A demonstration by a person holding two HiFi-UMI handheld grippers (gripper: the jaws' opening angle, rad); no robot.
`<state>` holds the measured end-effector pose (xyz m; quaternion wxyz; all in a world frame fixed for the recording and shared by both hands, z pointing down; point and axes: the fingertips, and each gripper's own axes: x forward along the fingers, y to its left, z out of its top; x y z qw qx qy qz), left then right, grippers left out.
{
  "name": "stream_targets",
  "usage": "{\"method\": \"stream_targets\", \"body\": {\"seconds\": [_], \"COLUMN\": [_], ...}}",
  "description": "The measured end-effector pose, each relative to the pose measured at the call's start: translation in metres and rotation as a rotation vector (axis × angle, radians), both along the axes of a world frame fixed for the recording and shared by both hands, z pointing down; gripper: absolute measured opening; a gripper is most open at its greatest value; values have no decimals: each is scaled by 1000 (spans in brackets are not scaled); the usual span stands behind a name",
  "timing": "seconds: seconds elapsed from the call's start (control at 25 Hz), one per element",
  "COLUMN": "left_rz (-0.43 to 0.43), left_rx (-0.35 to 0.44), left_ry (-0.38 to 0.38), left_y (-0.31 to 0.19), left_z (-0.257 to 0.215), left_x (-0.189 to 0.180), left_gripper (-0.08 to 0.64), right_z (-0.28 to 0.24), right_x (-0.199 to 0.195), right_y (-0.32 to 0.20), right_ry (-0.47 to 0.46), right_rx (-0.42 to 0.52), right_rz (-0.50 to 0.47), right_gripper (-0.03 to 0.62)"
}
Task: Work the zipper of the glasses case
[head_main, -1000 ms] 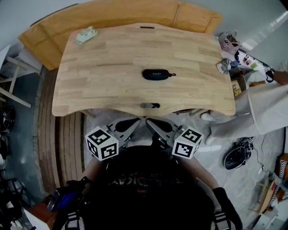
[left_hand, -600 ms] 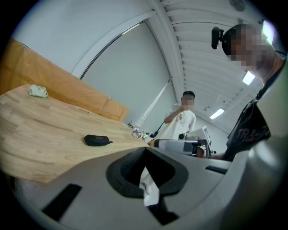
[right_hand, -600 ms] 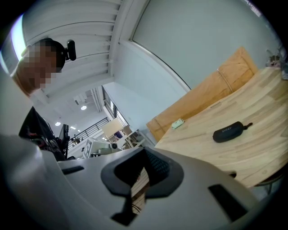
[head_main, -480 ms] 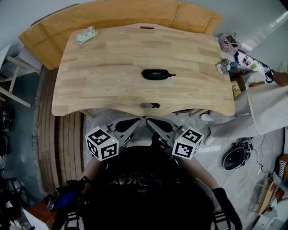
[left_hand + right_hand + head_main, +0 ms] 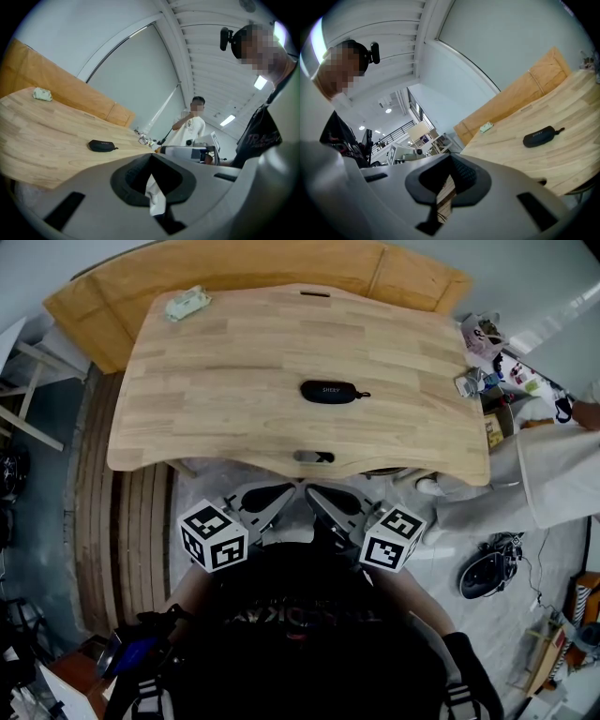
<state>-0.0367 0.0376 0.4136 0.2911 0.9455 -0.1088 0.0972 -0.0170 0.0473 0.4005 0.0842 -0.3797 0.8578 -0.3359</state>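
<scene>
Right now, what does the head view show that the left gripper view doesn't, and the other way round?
Only the head view: the right gripper, held below the table's near edge, and the wooden slats beside the table.

Only the left gripper view: the ceiling lights and a close look at the left gripper, jaws shut with nothing between them.

Both: the table, the black glasses case lying on it untouched, and the pale packet at its far corner.

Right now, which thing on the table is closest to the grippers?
The black glasses case, in the middle of the table. The pale green packet lies far off at the back left corner.
</scene>
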Motion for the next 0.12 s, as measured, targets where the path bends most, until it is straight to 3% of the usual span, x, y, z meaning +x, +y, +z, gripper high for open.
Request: {"method": "stream_targets", "body": {"seconds": [0.12], "left_rz": [-3], "left_rx": [-4], "left_ry": [2], "left_y": [0], "left_z": [1], "left_x": [0], "left_gripper": [12], "right_z": [2], "right_x": [0], "right_y": [1], "right_ry": [2], "right_rx": [-3], "right_rz": [3], "right_gripper": [15]}}
